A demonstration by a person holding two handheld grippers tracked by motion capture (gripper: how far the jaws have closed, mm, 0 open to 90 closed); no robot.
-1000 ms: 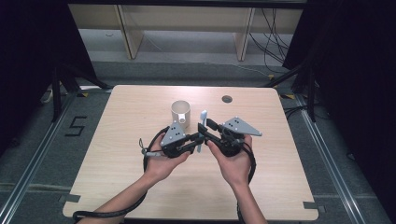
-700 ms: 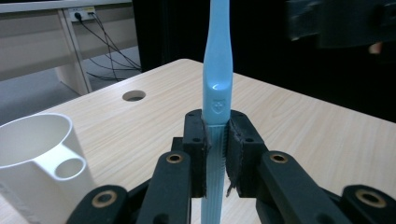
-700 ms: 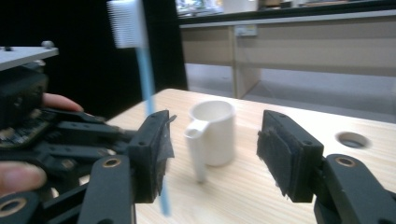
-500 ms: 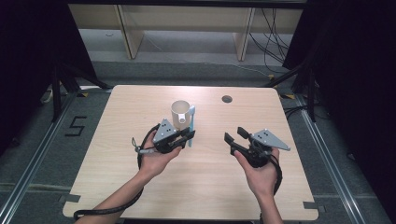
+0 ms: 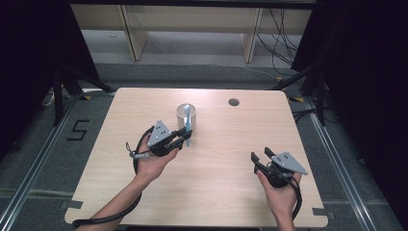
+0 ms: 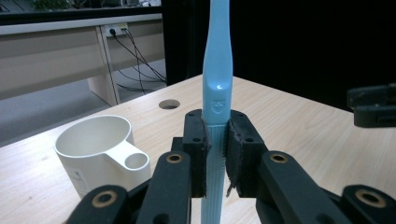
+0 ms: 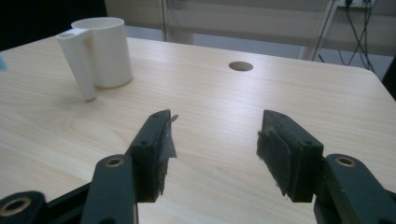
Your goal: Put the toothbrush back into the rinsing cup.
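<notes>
My left gripper [image 6: 215, 154] has its fingers [image 6: 194, 149] clamped on the light-blue plastic toothbrush [image 6: 217, 84], long axis upright, beside the white plastic cup [image 6: 95, 149] on the pale wooden surface [image 5: 216, 144]; my right gripper [image 7: 212, 149] fingers gape wide, holding nothing

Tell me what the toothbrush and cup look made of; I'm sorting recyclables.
Toothbrush: likely plastic, pale blue and glossy, with a small light glint, a moulded crest and a ribbed lower grip. Cup: probably plastic too, matte white, with thin walls and a hollow tube-like handle; ceramic can't be excluded.
</notes>
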